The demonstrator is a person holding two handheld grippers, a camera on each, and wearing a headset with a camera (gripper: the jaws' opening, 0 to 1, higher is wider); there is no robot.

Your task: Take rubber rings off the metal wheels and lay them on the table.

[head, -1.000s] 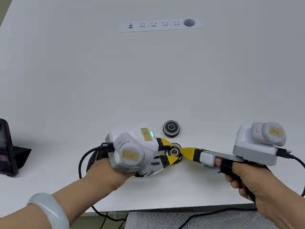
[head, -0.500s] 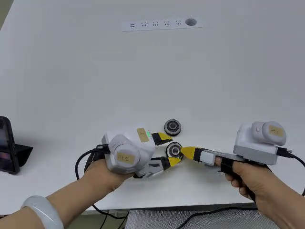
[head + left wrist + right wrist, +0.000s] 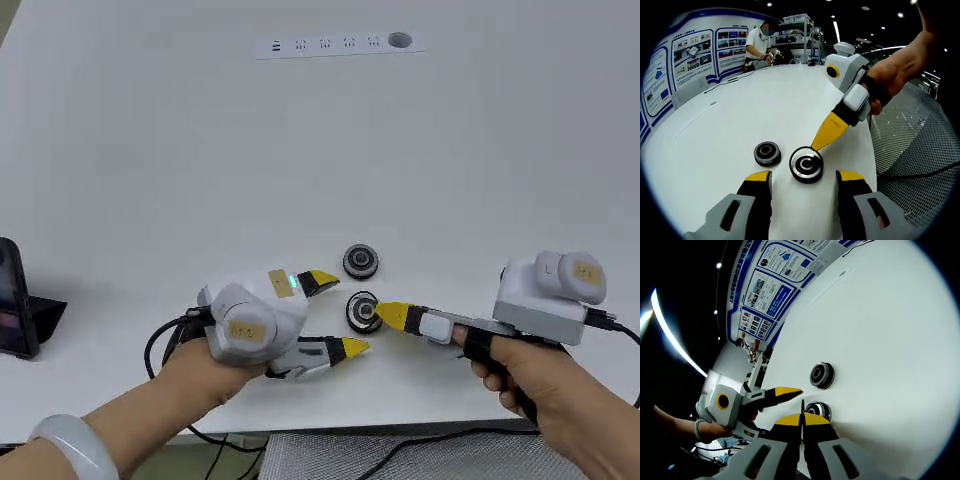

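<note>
My left tool [image 3: 340,312] is released, jaws spread wide, and the near wheel [image 3: 362,311] lies just ahead between their tips, untouched. My right tool [image 3: 385,316] is clenched, jaws pressed together, with the tip against that wheel's right edge. Whether it nips the rubber ring [image 3: 792,167] I can't tell, too small. The second wheel [image 3: 360,261] lies flat just beyond, apart from the first. Both are on the near part of the white counter [image 3: 300,150], dark rings seemingly on. There's a power strip [image 3: 340,44] at the far side and a dark device [image 3: 15,300] at far left.
</note>
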